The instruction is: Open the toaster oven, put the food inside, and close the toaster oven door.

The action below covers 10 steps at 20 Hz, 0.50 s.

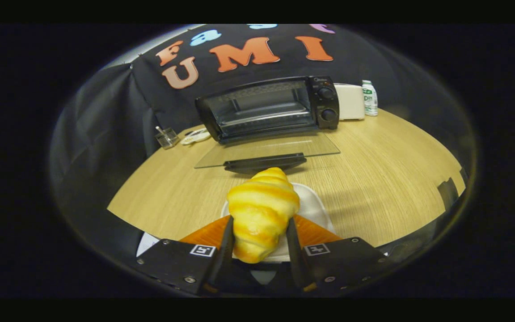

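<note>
At about ten o'clock from the gripper, at the far left part of the wooden table (373, 179), stands a small clear glass (166, 137) with a thin stick in it, close to the booth's dark cloth wall. Just to its right lies a small white object (196, 136), too small to tell what it is; it lies just beside the toaster oven's left corner.

At twelve o'clock, well beyond the fingers, sits the black toaster oven (268, 107). Its glass door (268, 154) is folded down flat toward the gripper, the dark handle at its near edge, and the inside with its rack lies open. Two round knobs sit one above the other on the oven's right panel.

Straight ahead and close in, the croissant (262, 210) is clamped between the two fingers of the gripper (259, 237): both press on its lower flanks, and its top points toward the oven door handle. Under and behind it is a white plate (313, 208); whether the croissant touches it cannot be told.

At one o'clock, right of the oven and touching or just beside it, stands a white appliance (350, 101), and next to that a small white bottle (369, 98) with a green label.
</note>
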Motion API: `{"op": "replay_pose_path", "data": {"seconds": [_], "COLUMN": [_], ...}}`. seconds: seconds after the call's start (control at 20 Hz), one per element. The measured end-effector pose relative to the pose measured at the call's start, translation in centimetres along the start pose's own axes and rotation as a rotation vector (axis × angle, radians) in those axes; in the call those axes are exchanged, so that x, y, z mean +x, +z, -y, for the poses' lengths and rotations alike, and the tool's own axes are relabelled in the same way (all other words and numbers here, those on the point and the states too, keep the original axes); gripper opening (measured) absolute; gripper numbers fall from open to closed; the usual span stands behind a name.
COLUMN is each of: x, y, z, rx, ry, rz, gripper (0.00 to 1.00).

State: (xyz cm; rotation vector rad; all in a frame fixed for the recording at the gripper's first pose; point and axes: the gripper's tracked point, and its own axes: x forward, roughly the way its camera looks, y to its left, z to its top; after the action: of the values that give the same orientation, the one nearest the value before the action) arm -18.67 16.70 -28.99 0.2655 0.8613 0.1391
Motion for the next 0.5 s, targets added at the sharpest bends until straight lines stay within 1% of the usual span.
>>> {"op": "replay_pose_path", "data": {"seconds": [0.25, 0.5], "x": [1.6, 3.1], "y": [3.2, 8.3], "z": [-1.3, -2.6], "rx": [0.085, 0.164], "ry": [0.094, 0.191], "rz": [0.064, 0.16], "gripper": [0.57, 0.57]}}
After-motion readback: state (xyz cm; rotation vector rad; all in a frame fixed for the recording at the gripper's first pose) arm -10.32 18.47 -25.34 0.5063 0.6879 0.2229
